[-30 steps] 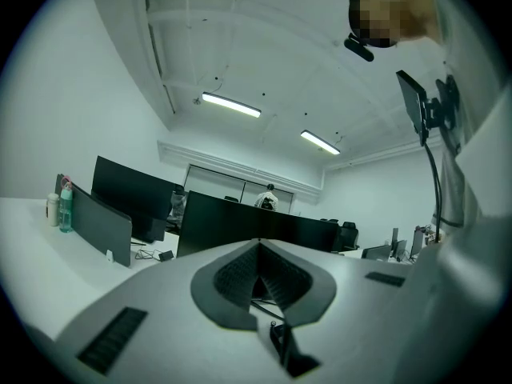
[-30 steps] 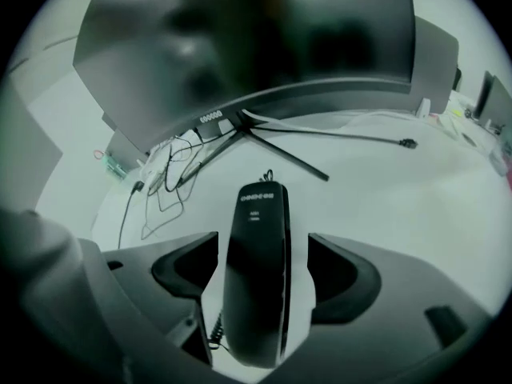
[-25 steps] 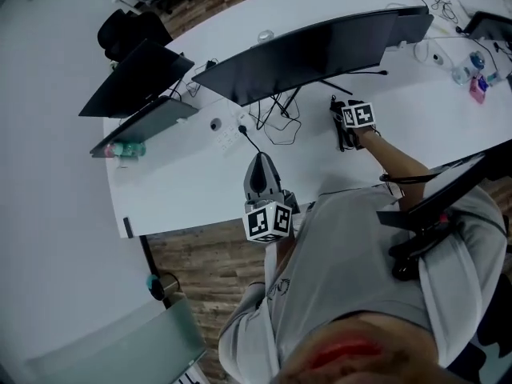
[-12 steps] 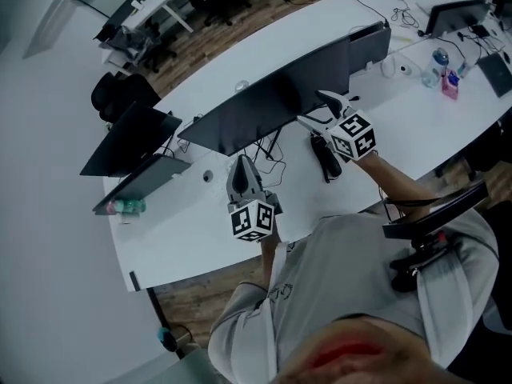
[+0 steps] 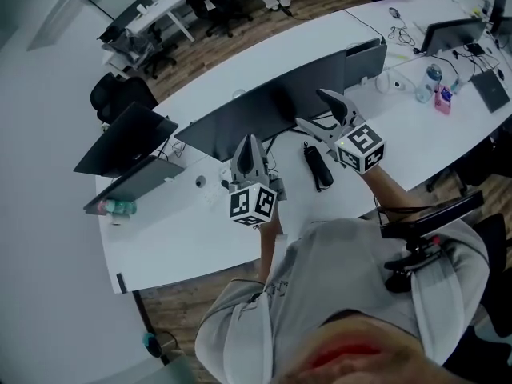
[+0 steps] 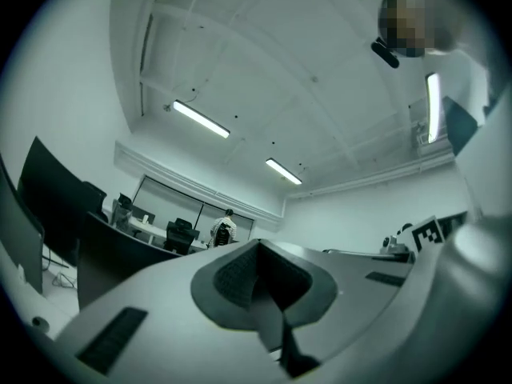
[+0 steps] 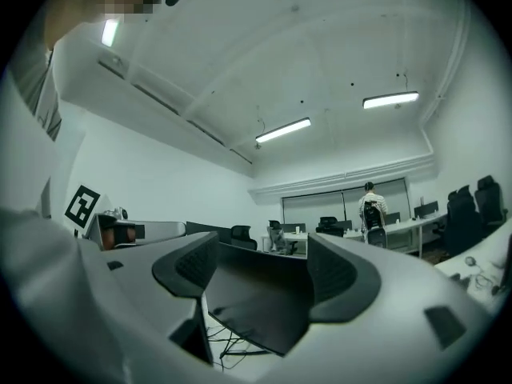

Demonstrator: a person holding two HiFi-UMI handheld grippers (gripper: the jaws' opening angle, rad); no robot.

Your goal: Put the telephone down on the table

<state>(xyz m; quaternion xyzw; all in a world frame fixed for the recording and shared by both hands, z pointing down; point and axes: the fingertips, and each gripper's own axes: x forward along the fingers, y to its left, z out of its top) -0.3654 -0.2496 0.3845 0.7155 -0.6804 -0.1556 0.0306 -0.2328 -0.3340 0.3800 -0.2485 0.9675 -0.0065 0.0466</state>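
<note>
The telephone (image 5: 318,167) is seen lying on the table (image 5: 176,230), so the task is judged done. The right gripper (image 5: 322,110) is spread wide (nothing between its 2 jaws); the left gripper (image 5: 249,144) is closed, empty.

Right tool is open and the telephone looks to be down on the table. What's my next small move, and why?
Probably just draw the right tool toward you and let it rest. The telephone lies flat on the table, and the right gripper view shows the jaws standing apart with nothing between them, so the placing looks done.
</note>
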